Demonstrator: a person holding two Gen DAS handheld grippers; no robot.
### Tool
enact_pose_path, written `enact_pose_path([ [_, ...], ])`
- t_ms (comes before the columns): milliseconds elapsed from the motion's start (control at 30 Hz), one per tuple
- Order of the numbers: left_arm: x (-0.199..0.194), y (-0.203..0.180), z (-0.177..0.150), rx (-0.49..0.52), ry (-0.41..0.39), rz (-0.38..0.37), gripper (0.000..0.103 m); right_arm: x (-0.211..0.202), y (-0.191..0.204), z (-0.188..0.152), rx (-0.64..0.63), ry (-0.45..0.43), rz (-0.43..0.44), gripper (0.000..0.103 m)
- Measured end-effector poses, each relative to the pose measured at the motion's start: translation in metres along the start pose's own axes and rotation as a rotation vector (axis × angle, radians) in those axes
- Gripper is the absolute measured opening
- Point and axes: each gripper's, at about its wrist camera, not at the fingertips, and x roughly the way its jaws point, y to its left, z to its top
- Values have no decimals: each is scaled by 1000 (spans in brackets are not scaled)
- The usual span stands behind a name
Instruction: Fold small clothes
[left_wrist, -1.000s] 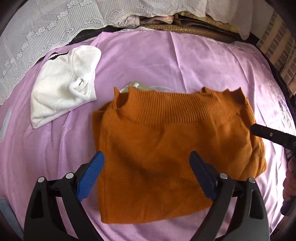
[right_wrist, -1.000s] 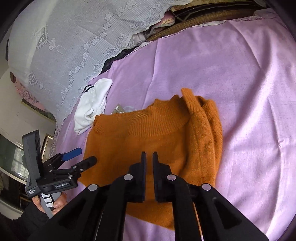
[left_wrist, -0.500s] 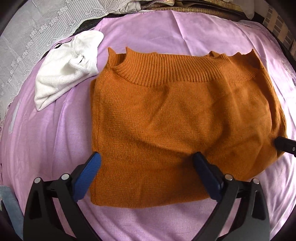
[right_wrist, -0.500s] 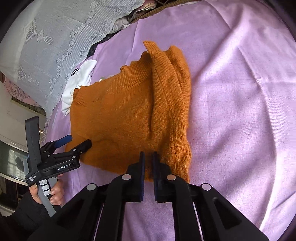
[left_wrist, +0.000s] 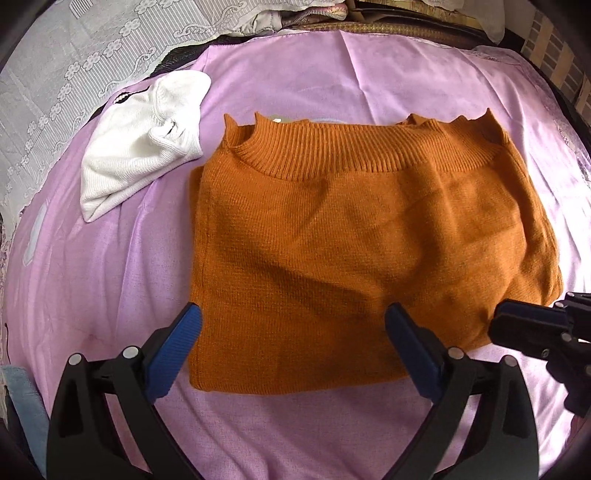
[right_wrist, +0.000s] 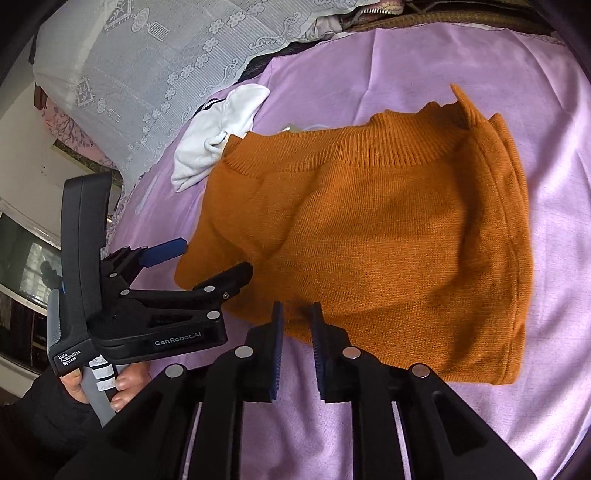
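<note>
The orange sweater (left_wrist: 354, 251) is spread flat on the purple sheet (left_wrist: 110, 280), directly ahead of both grippers; the left gripper (left_wrist: 295, 350) is held wide apart over its near hem, nothing clamped; the right gripper (right_wrist: 297, 332) is opening, its narrow gap empty; a white garment (left_wrist: 144, 144) lies beyond, leftward.
</note>
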Motion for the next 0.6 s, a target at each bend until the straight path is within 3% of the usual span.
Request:
enact_pose_path([
  [367, 21, 6, -9, -15, 31, -14, 99, 15, -26, -9, 72, 33, 32, 15],
  [500, 18, 20, -9, -81, 48, -51, 99, 7, -28, -12, 81, 27, 26, 15],
  [600, 0, 36, -7, -136, 9, -112, 98, -7, -15, -7, 21, -10, 14, 19],
])
